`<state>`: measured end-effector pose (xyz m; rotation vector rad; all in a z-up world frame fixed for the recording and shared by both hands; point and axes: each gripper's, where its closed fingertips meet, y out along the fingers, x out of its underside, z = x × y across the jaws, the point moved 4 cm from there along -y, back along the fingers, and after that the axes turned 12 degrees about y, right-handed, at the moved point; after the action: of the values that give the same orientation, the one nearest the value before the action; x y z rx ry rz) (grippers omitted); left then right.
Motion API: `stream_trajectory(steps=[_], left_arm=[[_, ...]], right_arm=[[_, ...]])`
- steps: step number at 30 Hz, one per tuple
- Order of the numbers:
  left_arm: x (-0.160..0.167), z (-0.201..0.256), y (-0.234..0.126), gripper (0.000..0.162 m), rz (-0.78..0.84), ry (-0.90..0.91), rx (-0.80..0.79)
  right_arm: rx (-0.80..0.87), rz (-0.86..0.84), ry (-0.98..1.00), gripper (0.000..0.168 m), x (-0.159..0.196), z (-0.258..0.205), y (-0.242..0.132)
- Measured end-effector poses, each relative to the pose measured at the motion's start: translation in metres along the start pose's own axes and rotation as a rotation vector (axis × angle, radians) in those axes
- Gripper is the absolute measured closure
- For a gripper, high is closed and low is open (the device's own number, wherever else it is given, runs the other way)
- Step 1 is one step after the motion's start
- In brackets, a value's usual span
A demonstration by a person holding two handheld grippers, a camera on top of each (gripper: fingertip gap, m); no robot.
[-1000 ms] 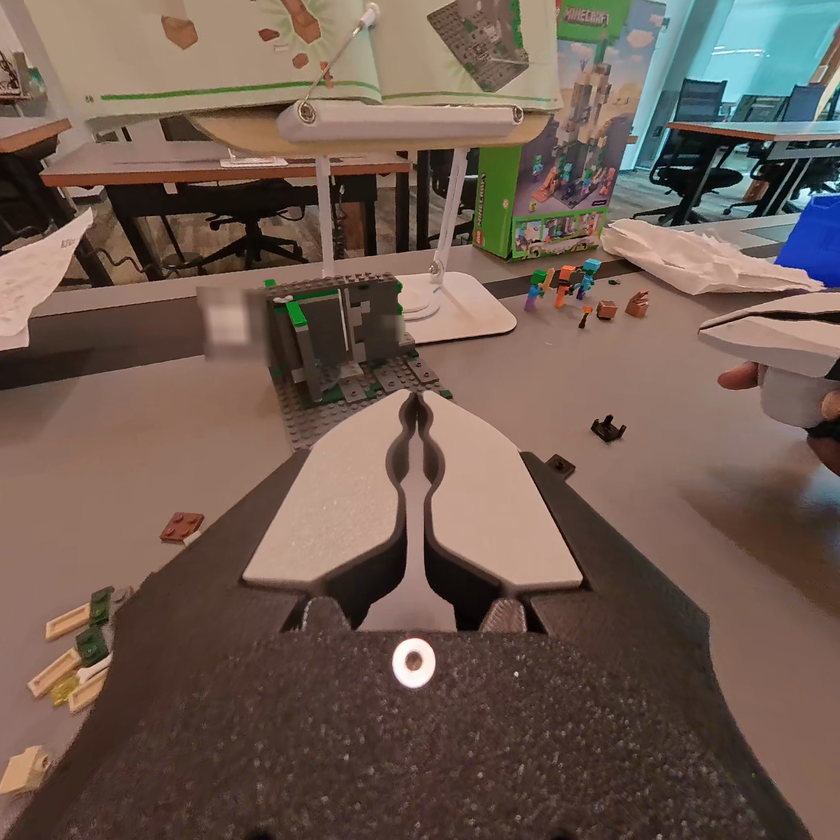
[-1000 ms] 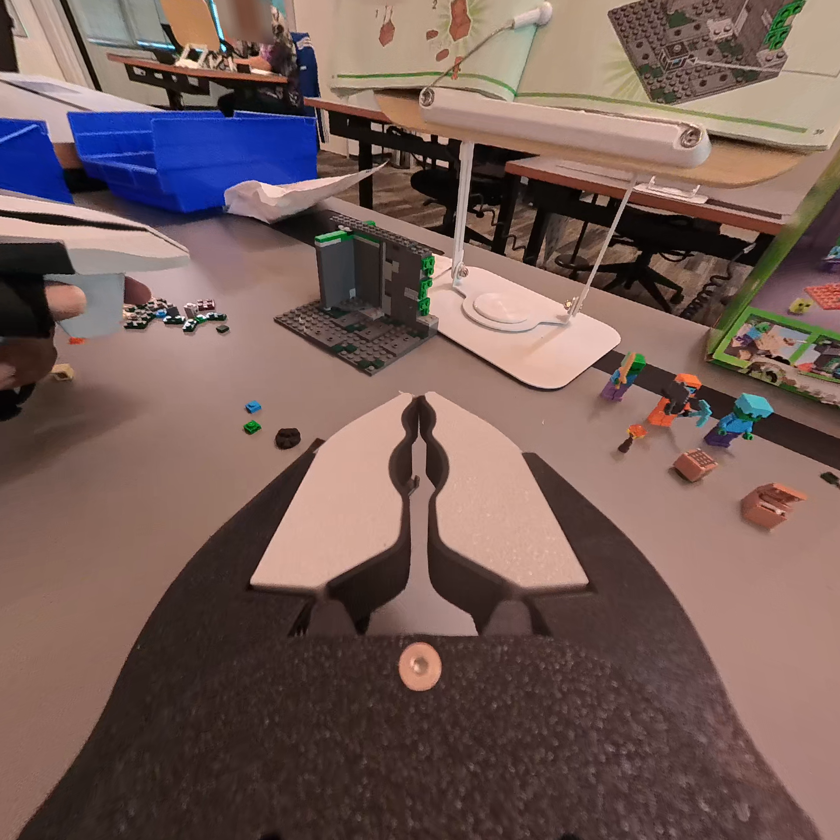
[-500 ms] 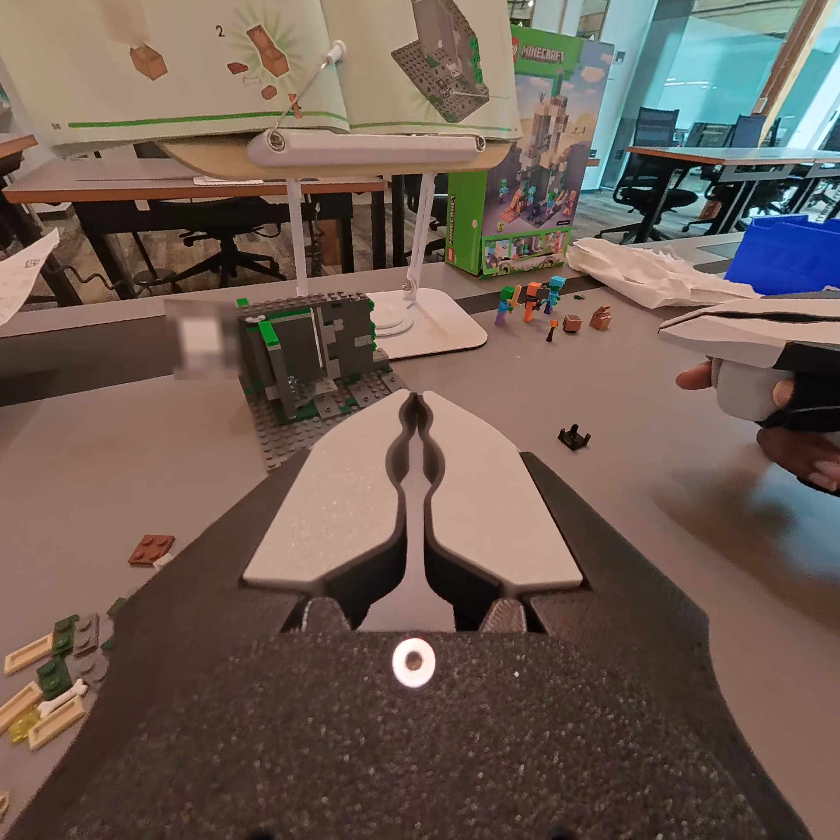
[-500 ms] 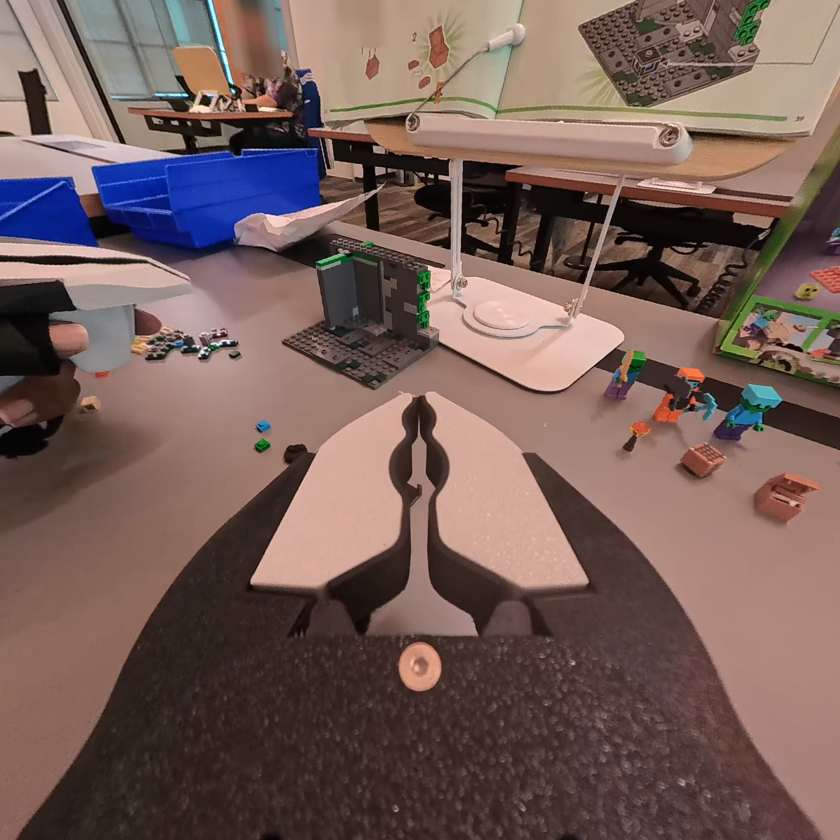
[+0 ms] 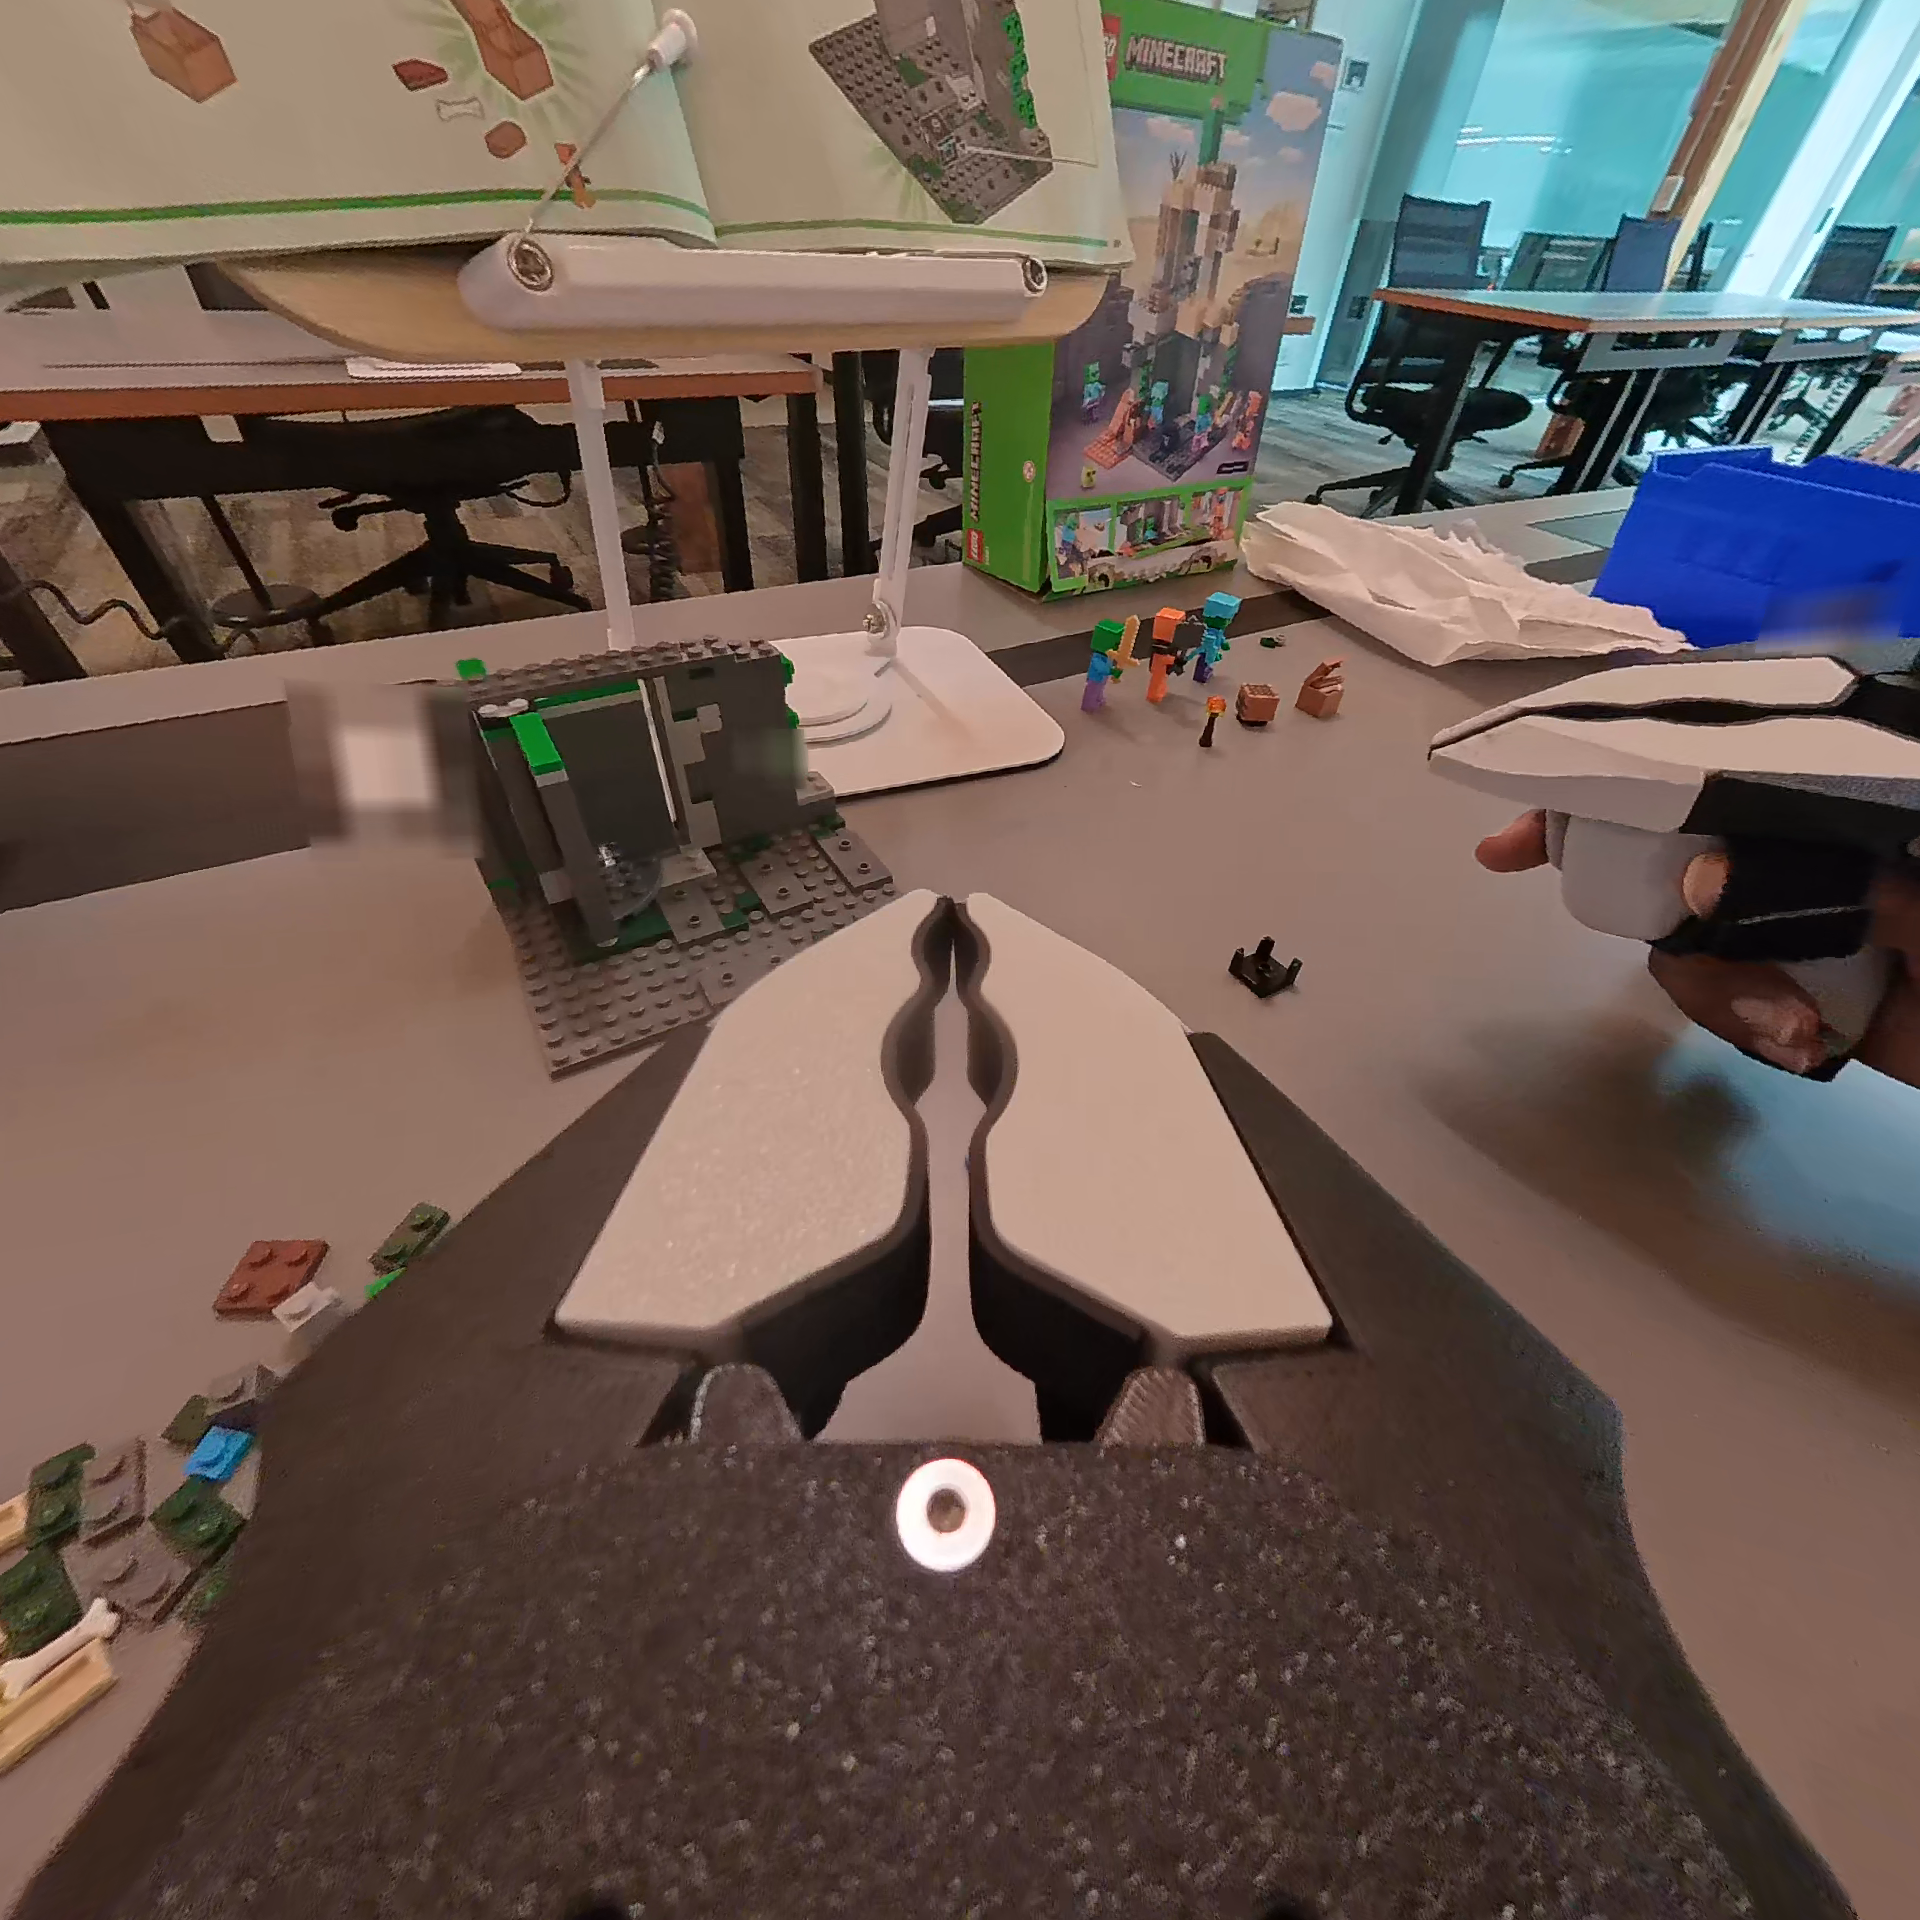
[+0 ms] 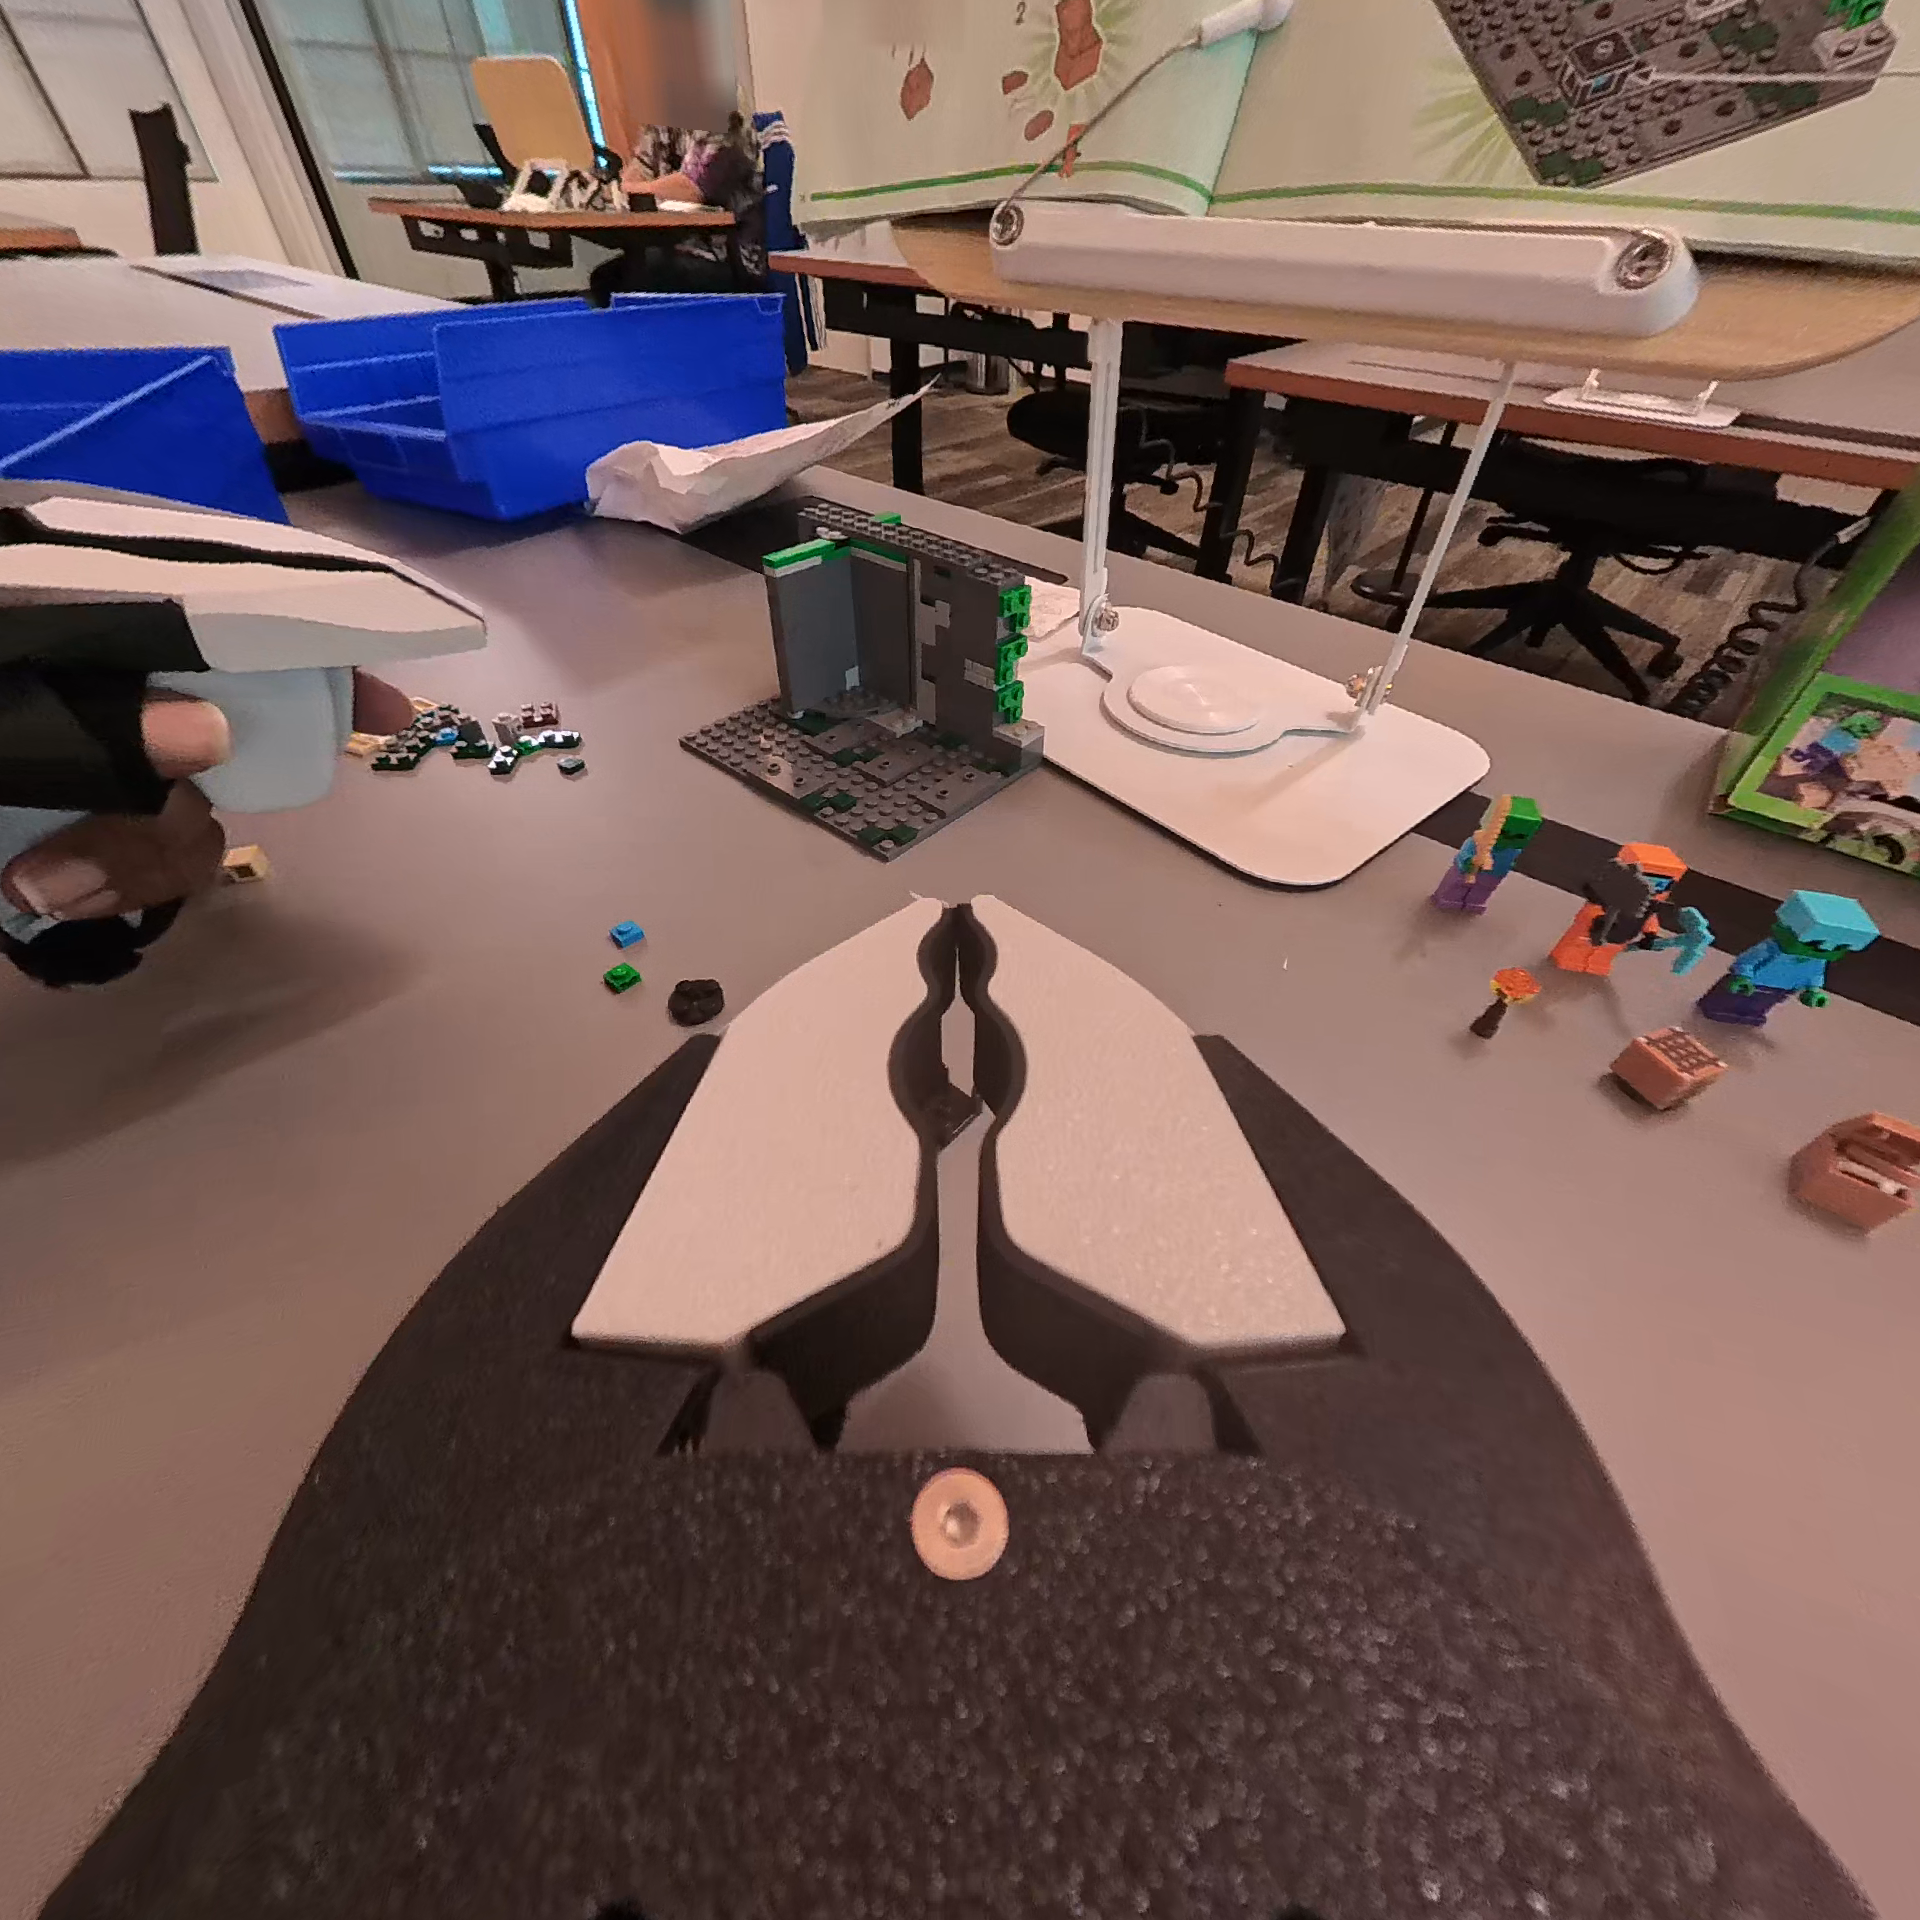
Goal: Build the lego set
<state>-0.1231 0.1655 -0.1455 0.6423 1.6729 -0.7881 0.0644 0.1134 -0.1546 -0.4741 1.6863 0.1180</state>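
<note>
The grey and green lego build stands on its dark studded baseplate, just ahead and left of my left gripper. That gripper is shut and empty. The build also shows in the right wrist view, farther off. My right gripper is shut and hovers above the table; it also shows at the right of the left wrist view. A small black piece shows through the gap between its fingers, and I cannot tell whether it is held. A black clip piece lies on the table between the grippers.
Loose pieces lie at the left, and more beyond the left gripper. A blue, a green and a black piece lie nearby. Three minifigures, two brown blocks, the white stand with the instruction booklet, the set box, crumpled paper and blue bins ring the table. Across from one pair of fingers to the other is roughly 15 cm.
Both hand-held grippers have drifted slightly over the table, so the build sits a little further left in the left wrist view. Both stay shut. Nothing on the table has moved.
</note>
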Motion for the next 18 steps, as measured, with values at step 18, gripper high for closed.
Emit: stream_trajectory(steps=[18], left_arm=[[-0.007,0.013,-0.001,0.16,0.011,0.01,0.07]], right_arm=[[-0.203,-0.618,-0.222,0.142,0.056,0.018,0.036]])
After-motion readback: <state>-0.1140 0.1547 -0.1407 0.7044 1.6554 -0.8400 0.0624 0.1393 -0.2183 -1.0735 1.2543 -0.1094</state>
